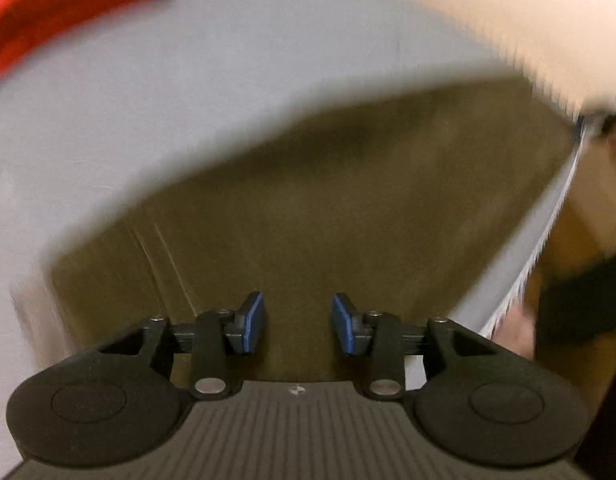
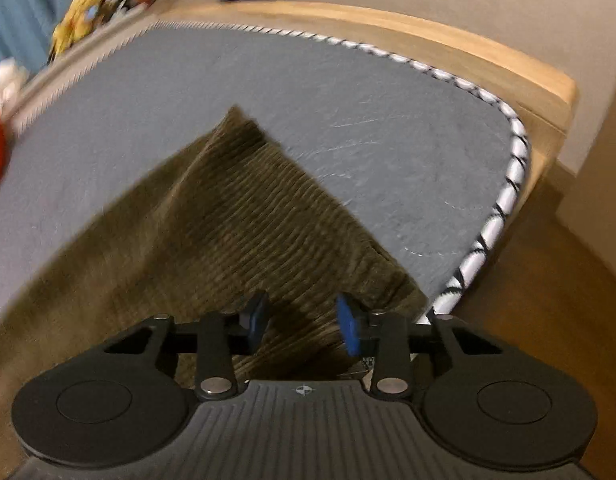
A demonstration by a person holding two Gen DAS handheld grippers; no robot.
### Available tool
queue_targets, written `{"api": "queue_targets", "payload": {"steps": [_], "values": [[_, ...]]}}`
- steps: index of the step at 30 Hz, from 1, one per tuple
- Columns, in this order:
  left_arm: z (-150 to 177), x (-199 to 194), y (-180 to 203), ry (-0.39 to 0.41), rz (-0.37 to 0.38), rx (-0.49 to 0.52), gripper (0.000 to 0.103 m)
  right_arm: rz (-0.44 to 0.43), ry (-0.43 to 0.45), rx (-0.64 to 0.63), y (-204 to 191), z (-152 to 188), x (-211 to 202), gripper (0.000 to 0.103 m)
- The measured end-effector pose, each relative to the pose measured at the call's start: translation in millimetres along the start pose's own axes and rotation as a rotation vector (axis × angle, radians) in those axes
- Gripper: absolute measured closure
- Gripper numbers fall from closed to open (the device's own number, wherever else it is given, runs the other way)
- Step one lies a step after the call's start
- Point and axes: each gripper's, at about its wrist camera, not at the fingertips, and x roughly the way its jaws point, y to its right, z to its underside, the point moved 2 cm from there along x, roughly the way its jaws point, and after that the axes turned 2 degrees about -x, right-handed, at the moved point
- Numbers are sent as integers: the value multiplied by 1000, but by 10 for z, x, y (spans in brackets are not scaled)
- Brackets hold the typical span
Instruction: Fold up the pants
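Note:
The olive-brown corduroy pants (image 1: 308, 208) lie spread on a grey padded surface (image 1: 148, 80). In the left wrist view my left gripper (image 1: 298, 322) hovers over the flat cloth, its blue pads apart and nothing pinched between them. In the right wrist view a ribbed leg of the pants (image 2: 236, 216) runs up to a pointed corner. My right gripper (image 2: 302, 326) sits low over its near end by the surface's right edge. Its jaws stand apart, with a fold of cloth lying between and under them and no pad visibly pressing on it. Both views are blurred.
The grey surface (image 2: 347, 92) has a black-and-white corded trim (image 2: 511, 176) and rests in a wooden frame (image 2: 427, 36). Wooden floor (image 2: 547, 300) lies to the right. A red object (image 1: 68, 0) is at the far left. A hand (image 1: 515, 328) and dark sleeve (image 1: 587, 300) show at right.

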Motion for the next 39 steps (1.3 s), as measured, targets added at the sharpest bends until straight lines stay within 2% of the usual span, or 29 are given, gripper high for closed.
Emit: {"api": "queue_targets", "payload": {"steps": [1,2,4,5,6,8,10,14,22,23,27,30,35,37,39], "values": [[47,122,53,-24,-34,62,58,-13,4,50,52,2,-52,64],[34,121,116,-11,-51,107,58,-21,9,101,95,6,-107,65],[-44,37,79,9,-45,37,58,-21,29,183,136,-23,-211,59],[-104,-43,48,39,-56,26,58,7,51,223,165,-13,-300,50],[-165,-154,49,93,-67,29,56,24,76,249,202,-27,-366,47],[-267,-322,36,168,-54,-16,48,3,106,306,271,3,-451,47],[-344,-415,33,204,-48,-70,47,-30,83,330,296,59,-414,47],[-465,-371,140,217,-80,-71,47,-23,1,370,343,124,-161,47],[-518,-139,251,190,-95,-37,47,-24,14,430,405,87,25,46],[-520,-129,241,189,-98,-38,47,-20,20,434,409,84,34,48],[-523,-101,178,189,-110,-64,47,29,34,417,401,84,47,73],[-530,-117,152,196,-113,-81,47,30,47,423,383,57,38,84],[-546,-173,114,218,-120,-116,47,79,136,412,123,34,-252,88],[-551,-199,91,226,-127,-127,47,106,223,319,-160,5,-473,89],[-564,-224,63,235,-134,-141,47,113,337,159,-607,17,-739,89]]}}
